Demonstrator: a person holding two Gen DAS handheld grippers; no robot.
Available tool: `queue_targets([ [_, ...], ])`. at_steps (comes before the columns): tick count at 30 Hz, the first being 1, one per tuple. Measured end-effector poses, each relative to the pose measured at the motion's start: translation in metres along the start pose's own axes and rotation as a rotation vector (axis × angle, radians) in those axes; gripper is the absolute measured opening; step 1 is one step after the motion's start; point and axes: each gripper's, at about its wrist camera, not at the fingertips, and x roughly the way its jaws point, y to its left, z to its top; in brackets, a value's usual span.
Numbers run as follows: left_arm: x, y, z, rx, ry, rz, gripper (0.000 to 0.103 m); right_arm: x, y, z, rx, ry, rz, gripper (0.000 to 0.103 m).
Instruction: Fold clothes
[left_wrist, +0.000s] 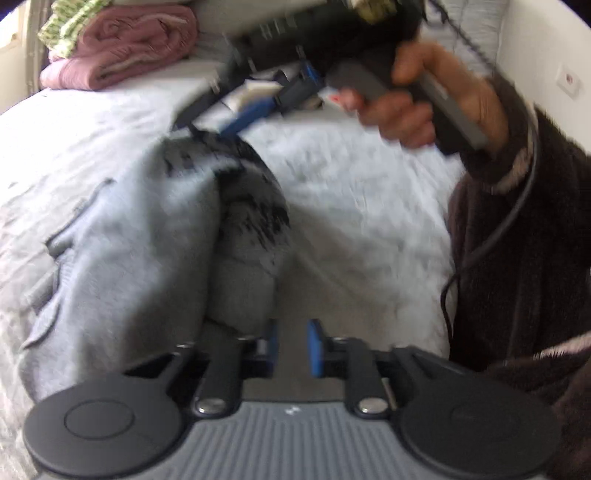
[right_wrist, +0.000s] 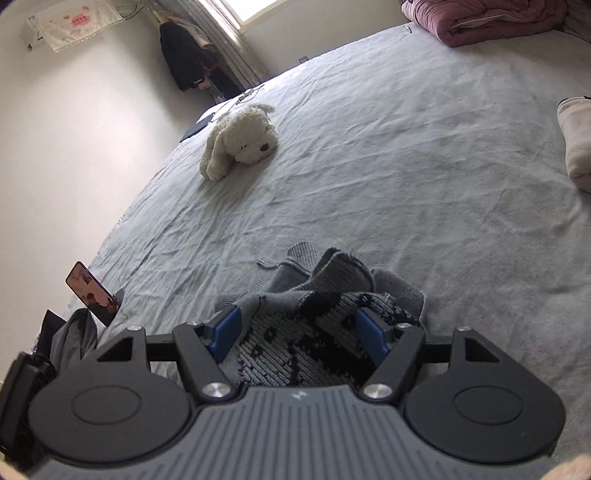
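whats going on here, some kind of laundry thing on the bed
A person with a handheld gripper in each hand is folding a grey knitted sweater with a black pattern on a bed covered by a pale grey sheet. The right gripper stands open over the bunched knit. The left gripper is open beside the sweater, gripping nothing. A white plush dog lies further off.

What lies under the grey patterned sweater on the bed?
Around the grey patterned sweater, only the pale bedsheet shows. Anything beneath it is covered by its bunched folds.
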Motion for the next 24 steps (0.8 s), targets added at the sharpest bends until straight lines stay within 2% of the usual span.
queue_targets([
  [1,-0.005,0.004,0.003,-0.017,-0.029,0.017,0.049,0.002,0.001,-0.002,-0.011,0.013,-0.005,0.072],
  [3,-0.014,0.011,0.006,-0.052,-0.075,0.050,0.053,0.006,0.003,-0.005,-0.031,0.035,-0.012,0.072],
  [7,-0.025,0.028,0.009,-0.131,-0.123,0.123,0.069,0.010,0.008,-0.008,-0.058,0.046,-0.022,0.072],
  [11,-0.027,0.043,0.011,-0.234,-0.134,0.224,0.078,0.000,0.020,-0.005,-0.124,-0.032,0.011,0.073],
  [14,-0.027,0.059,0.009,-0.334,-0.116,0.291,0.081,0.002,0.030,-0.003,-0.178,-0.074,0.037,0.080],
  [18,-0.027,0.080,0.002,-0.454,-0.055,0.368,0.081,0.018,0.043,-0.003,-0.263,-0.076,0.018,0.082],
  [24,-0.033,0.097,-0.005,-0.513,-0.036,0.430,0.081,0.039,0.053,-0.009,-0.418,-0.059,-0.047,0.082],
])
